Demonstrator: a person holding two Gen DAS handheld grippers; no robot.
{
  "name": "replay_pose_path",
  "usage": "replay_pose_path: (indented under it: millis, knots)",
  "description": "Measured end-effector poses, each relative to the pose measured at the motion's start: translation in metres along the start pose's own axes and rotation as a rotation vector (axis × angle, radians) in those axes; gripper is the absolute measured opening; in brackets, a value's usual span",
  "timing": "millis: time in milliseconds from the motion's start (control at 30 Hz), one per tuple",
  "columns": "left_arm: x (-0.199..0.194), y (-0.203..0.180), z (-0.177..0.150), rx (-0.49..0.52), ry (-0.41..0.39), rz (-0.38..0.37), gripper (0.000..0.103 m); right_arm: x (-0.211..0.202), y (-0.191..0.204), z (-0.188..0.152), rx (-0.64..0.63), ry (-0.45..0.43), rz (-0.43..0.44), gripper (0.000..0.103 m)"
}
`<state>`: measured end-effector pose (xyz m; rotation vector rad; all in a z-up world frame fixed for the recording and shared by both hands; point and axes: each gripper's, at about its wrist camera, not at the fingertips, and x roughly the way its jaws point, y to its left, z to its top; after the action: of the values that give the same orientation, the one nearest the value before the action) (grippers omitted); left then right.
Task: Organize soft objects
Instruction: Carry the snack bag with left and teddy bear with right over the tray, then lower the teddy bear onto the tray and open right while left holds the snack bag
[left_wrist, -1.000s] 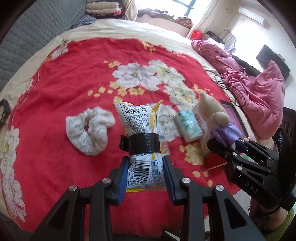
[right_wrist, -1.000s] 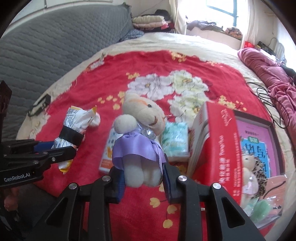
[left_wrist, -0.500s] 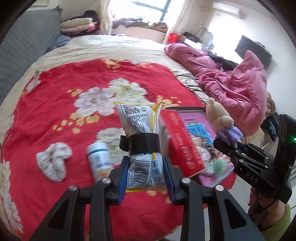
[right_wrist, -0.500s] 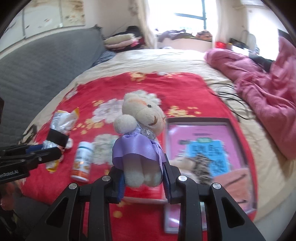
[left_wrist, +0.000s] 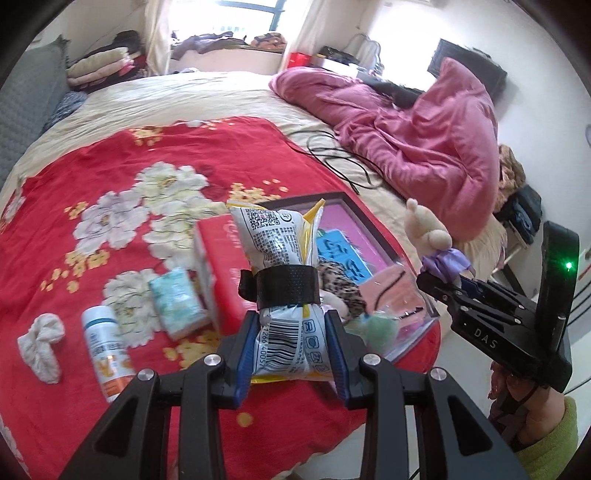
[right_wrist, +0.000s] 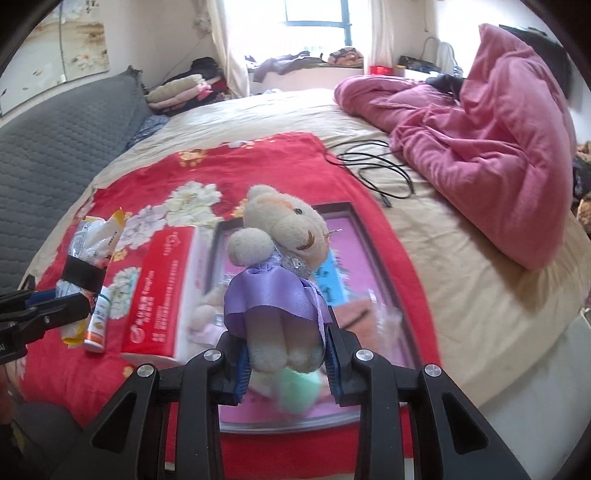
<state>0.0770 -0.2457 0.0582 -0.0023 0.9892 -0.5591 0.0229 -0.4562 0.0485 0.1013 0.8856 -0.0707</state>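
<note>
Two sets of jaws clamped: left gripper (left_wrist: 291, 350) on snack packet (left_wrist: 280, 266), right gripper (right_wrist: 284, 356) on plush bear (right_wrist: 280, 258)

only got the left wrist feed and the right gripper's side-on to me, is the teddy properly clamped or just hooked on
Observer: Clamped. The right gripper has both pads against the teddy bear's legs, below its purple dress.
Operator: what's under it
Observer: The open pink-lined box, with a green fluffy thing directly beneath the bear's feet.
Operator: is my snack pack near that box from over there
Observer: No. From there, the snack pack in the left gripper hangs far left, beyond the red tissue box, over the small bottle.
</note>
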Motion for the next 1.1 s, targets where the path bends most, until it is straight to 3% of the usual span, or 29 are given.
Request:
replay_pose_path:
  millis: [200,733,1033,1100]
  knots:
    - [0.023,-0.026,-0.002,0.044,0.039,-0.011,0.036,0.009,-0.023,-0.010,0.022,0.029,0.000,0.033]
    - [0.079,-0.064,-0.010,0.125,0.156,-0.046,0.036,0.051,-0.028,-0.018,0.022,0.128,0.045,0.034]
    - [0.096,-0.074,-0.021,0.144,0.197,-0.054,0.036,0.069,-0.034,-0.018,0.046,0.169,0.064,0.037]
    - [0.099,-0.075,-0.024,0.145,0.206,-0.054,0.036,0.071,-0.035,-0.018,0.049,0.169,0.056,0.043]
